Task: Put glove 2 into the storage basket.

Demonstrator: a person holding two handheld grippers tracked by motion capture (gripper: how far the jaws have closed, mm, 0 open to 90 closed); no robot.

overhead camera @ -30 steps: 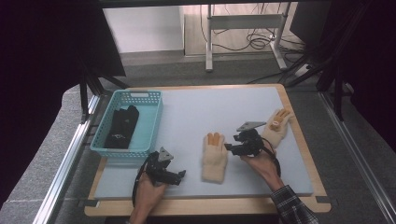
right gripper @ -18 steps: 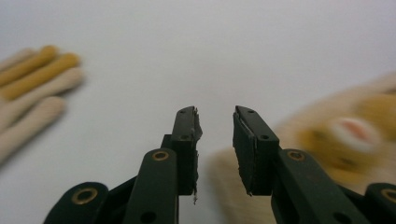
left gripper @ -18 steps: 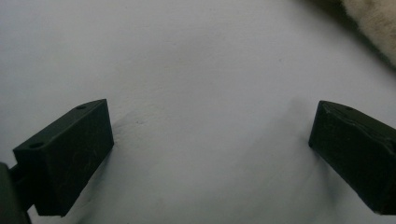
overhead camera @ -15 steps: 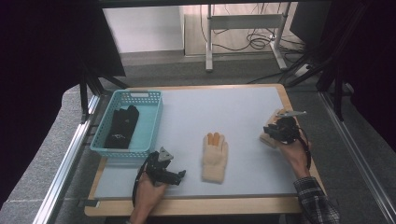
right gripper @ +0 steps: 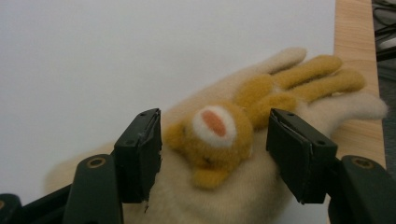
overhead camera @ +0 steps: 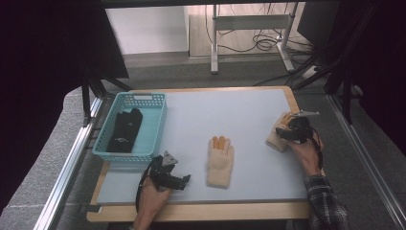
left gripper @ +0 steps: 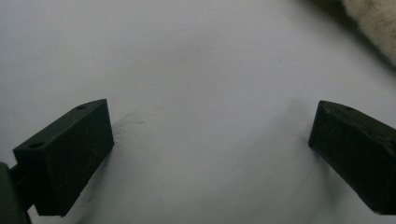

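At the table's right edge (overhead camera: 293,98), right tongs (right gripper: 214,149), just reopening, straddle the bear glove (right gripper: 243,135), seemingly unpinched; left tongs (left gripper: 210,154) gape.

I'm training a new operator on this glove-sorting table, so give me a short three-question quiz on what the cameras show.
1. True or false: the right gripper has its jaws clamped shut on bare table.
2. What lies in the blue basket: A) a cream glove, B) dark gloves, C) a cable?
3. Which gripper rests beside the cream glove in the middle of the table?

Key
1. False: the jaws stand apart on either side of the bear patch on the glove near the right edge.
2. B.
3. The left gripper, jaws open over the mat.
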